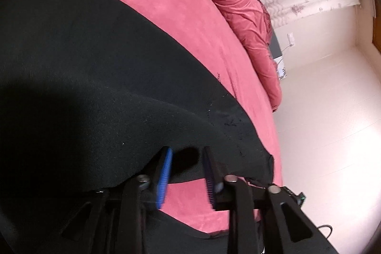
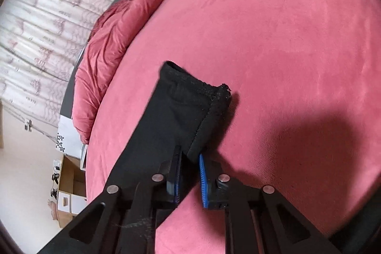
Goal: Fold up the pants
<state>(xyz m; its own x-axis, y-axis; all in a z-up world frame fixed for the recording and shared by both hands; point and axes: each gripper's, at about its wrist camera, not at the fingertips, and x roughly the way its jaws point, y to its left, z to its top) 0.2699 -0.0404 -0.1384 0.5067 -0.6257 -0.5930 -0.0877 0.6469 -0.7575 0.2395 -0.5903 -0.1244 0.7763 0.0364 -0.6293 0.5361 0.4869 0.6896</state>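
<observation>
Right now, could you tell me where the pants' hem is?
In the right wrist view, the hem lies mid-frame on the pink bed, just ahead of the open right gripper.

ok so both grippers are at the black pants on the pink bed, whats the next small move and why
Probably close the left gripper first. Its jaws stand apart around the edge of the black pants, so it likely has no hold yet. The right gripper looks closer to pinching the cloth near the hem, above the pink bedspread. Lift only once both grip.
</observation>
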